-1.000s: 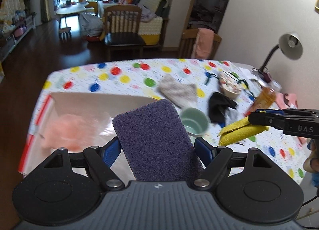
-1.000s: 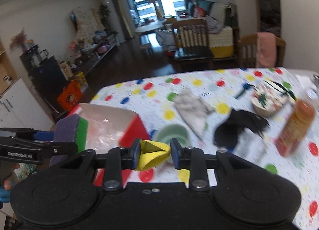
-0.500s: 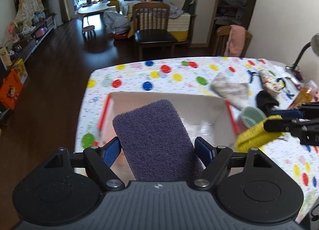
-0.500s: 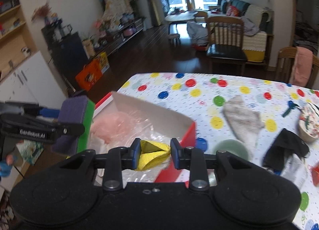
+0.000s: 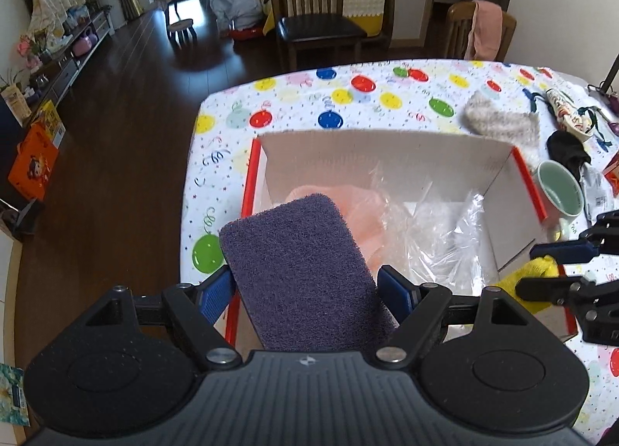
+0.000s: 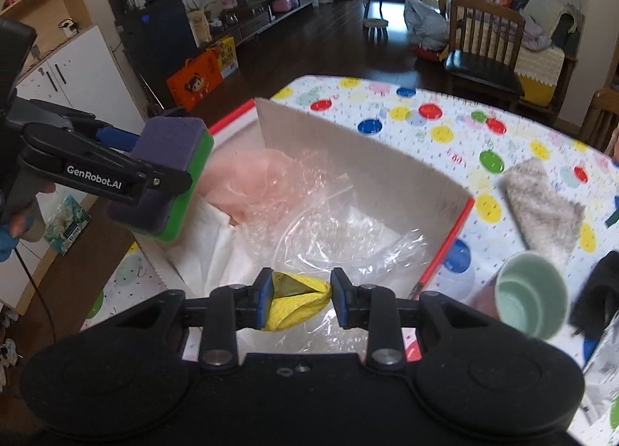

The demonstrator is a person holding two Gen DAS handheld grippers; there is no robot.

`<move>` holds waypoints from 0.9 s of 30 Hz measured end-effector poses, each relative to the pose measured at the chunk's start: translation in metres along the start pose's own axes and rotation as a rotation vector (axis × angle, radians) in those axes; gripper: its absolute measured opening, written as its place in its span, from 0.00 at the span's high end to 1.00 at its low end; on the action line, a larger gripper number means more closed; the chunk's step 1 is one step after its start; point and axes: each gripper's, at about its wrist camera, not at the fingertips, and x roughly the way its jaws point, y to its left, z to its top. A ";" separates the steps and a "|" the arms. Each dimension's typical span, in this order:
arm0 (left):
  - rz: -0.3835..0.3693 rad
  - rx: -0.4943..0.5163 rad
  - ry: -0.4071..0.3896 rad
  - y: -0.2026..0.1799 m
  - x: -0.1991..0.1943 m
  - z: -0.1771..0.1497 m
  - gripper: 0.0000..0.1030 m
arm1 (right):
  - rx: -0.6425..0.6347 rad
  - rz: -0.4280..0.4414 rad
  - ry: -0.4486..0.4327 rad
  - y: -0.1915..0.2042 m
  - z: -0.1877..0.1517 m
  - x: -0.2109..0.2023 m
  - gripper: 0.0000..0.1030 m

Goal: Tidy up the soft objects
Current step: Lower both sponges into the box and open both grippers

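Observation:
My left gripper [image 5: 307,287] is shut on a purple-and-green sponge [image 5: 301,271], held above the near left corner of a red-edged cardboard box [image 5: 387,151]. The same sponge [image 6: 170,179] shows at the left of the right wrist view, over the box's [image 6: 367,171] left side. My right gripper [image 6: 300,297] is shut on a folded yellow cloth [image 6: 296,304] above the box's near edge. That yellow cloth [image 5: 539,268] also shows at the box's right. Inside the box lie a pink soft item [image 5: 359,206] and clear plastic wrap [image 6: 340,237].
On the polka-dot tablecloth [image 5: 348,97] to the right of the box lie a grey fuzzy cloth [image 6: 541,210], a mint green cup [image 6: 530,302] and a black cloth [image 5: 568,151]. Wooden chairs [image 5: 309,0] stand beyond the table's far edge. Dark floor lies to the left.
Both grippers have swung left and dipped, from over the open table to above the box. The sponge and the yellow cloth stay gripped.

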 end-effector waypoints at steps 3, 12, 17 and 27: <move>0.002 0.004 0.013 -0.002 0.010 -0.003 0.22 | -0.009 0.000 0.027 0.002 -0.003 0.013 0.71; 0.017 0.030 0.030 -0.014 0.031 -0.008 0.22 | -0.014 -0.011 0.058 0.002 -0.012 0.034 0.70; 0.016 0.020 0.077 -0.015 0.046 -0.014 0.22 | -0.033 -0.020 0.058 0.005 -0.013 0.033 0.70; 0.015 -0.002 0.106 -0.013 0.056 -0.026 0.22 | -0.040 -0.051 0.064 0.001 -0.019 0.030 0.61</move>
